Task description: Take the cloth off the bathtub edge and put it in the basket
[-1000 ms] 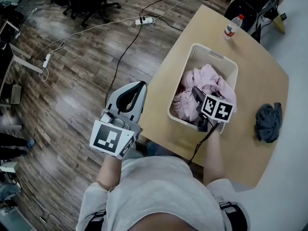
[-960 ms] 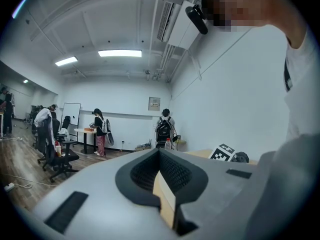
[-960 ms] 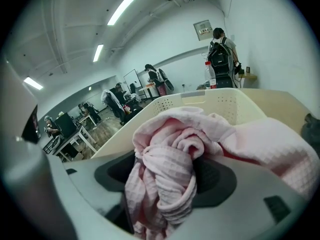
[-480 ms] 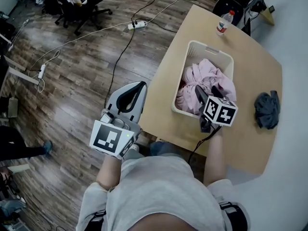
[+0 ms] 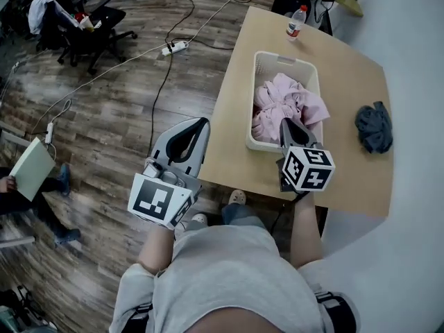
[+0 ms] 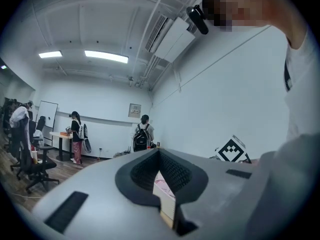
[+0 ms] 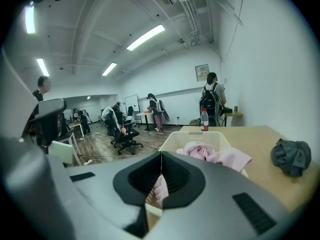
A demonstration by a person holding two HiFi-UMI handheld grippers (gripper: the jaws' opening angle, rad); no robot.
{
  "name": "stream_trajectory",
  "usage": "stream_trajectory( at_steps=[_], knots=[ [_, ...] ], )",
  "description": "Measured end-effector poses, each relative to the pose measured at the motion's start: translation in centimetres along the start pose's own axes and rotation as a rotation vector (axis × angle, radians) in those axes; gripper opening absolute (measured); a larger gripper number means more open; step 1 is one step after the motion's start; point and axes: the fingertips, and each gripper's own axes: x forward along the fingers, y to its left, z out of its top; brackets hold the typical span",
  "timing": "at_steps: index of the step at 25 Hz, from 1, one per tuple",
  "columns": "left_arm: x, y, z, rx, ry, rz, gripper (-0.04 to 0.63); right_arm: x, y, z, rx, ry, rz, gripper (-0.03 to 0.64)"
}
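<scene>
**Pink cloth** (image 5: 284,103): the task's item, by the look of it. It is bunched inside the basket (image 5: 250,109) in the upper middle of the head view, and one flap lies over the right-hand rim. Judged soft, light and limp. It should sag and trail when lifted, it is neither fragile nor slippery, and it will not hold a shape. The best hold is a raised fold near the middle of the heap, pinched thick so that little hangs loose. The flap on the rim is the easiest part to reach if it needs tucking in.

**Grey cloth** (image 5: 374,125): crumpled on the table (image 5: 347,75) at the right of the frame, well apart from the basket. It should handle the same way, with a hold on the highest ridge of the crumple.

**Right gripper** (image 5: 284,121): just below the basket's near end. Its jaws have just been closing and now meet, with nothing between them.

**Left gripper** (image 5: 202,121): at lower left, beyond the table's left edge and over the wooden floor. Its jaws are pressed together and it is empty.

**Bottle** (image 5: 295,21): upright near the table's top edge, just above the basket.

**Status**: with the pink cloth in the basket, that step looks done; whether the grey one is wanted too cannot be told.
</scene>
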Motion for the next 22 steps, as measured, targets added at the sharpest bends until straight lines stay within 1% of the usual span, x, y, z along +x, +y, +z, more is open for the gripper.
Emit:
stream_trajectory(
  at_steps=[1, 10, 15, 22],
  knots=[
    [-0.3, -0.2, 0.2, 0.001, -0.004, -0.014, -0.003, -0.8, 0.5, 0.3, -0.008, -0.02, -0.008, 0.01],
    [-3.3, -3.4, 1.4, 0.022, -0.037, -0.174, -0.003, -8.7, 4.4, 2.2, -0.009, -0.174, -0.07, 0.009],
    [-5.4, -5.0, 1.6, 0.032, -0.045, -0.254, -0.003, -13.2, 7.5, 3.1, 0.005, -0.288, -0.077, 0.009],
    [-8.2, -7.0, 1.6, 0.038, -0.054, -0.339, -0.003, -17.4, 11.1, 3.2, 0.005, -0.37, -0.088, 0.009]
  ],
)
